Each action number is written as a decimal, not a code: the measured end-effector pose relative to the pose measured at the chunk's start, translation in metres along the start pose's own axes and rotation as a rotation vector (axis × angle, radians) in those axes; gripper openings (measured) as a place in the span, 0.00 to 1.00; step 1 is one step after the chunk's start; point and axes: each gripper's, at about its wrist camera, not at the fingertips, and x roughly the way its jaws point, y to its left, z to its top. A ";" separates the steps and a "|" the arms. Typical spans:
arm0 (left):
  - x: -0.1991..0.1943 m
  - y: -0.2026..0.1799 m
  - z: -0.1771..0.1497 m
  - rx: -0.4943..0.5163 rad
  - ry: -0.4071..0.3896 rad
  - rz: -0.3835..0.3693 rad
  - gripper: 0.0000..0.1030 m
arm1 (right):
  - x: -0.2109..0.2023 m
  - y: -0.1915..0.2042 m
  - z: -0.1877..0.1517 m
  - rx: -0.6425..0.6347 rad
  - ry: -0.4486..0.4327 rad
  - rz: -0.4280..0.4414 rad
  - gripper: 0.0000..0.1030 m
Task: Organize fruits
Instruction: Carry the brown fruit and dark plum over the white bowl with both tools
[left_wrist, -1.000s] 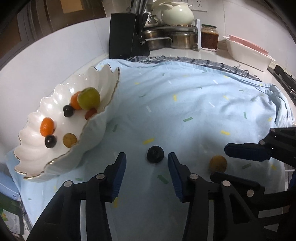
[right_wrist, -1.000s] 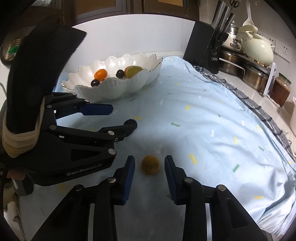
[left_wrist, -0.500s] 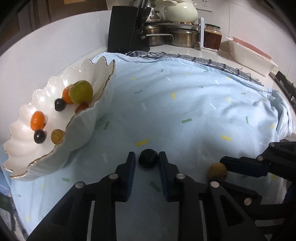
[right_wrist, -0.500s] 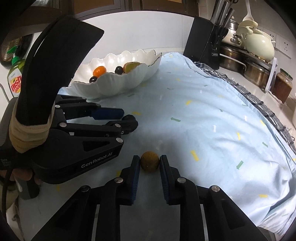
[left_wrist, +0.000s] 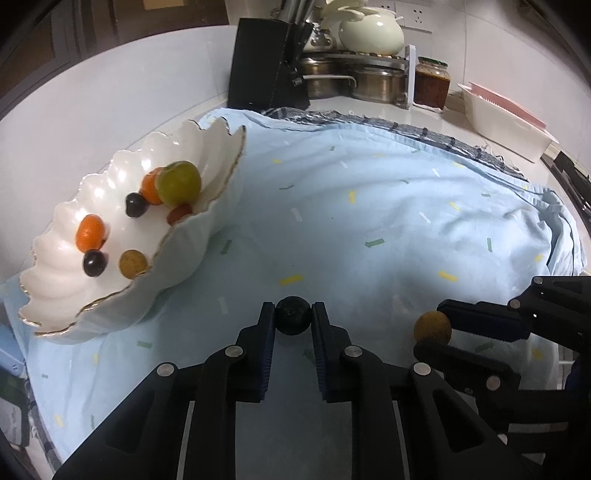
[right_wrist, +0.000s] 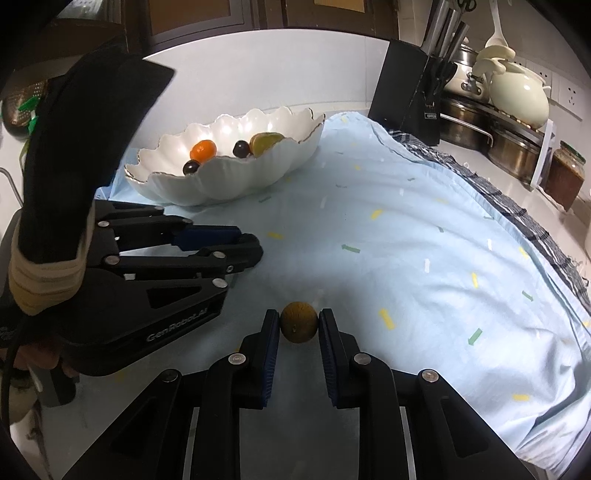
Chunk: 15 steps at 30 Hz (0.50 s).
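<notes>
A white scalloped bowl (left_wrist: 110, 295) (right_wrist: 229, 181) holds several fruits: oranges, dark grapes, a green fruit (left_wrist: 179, 183) and a brown one. On the light blue cloth (left_wrist: 369, 206), my left gripper (left_wrist: 293, 314) is shut on a dark round fruit (left_wrist: 293, 320), its blue pads pressing both sides. My right gripper (right_wrist: 298, 321) is shut on a small brown fruit (right_wrist: 298, 326), also seen in the left wrist view as the brown fruit (left_wrist: 432, 326). In the right wrist view the left gripper (right_wrist: 251, 251) lies to the left, its fruit hidden.
A black knife block (left_wrist: 266, 70) (right_wrist: 410, 92), steel pots (left_wrist: 376, 83), a cream pot (left_wrist: 371, 35), a jar (left_wrist: 431, 85) and a white tub (left_wrist: 502, 125) stand along the back. A person's dark sleeve (right_wrist: 85, 147) is at the left.
Both grippers have closed from open around their fruits: the left onto the dark fruit, the right onto the brown fruit. The left gripper also edged forward a little.
</notes>
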 end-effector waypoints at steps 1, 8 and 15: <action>-0.003 0.000 0.000 -0.004 -0.004 0.004 0.20 | -0.001 0.000 0.000 -0.003 -0.005 0.000 0.23; -0.022 0.004 0.004 -0.045 -0.033 0.032 0.20 | -0.009 0.000 0.011 -0.022 -0.040 0.010 0.23; -0.046 0.009 0.014 -0.097 -0.079 0.082 0.20 | -0.018 -0.003 0.027 -0.049 -0.076 0.037 0.23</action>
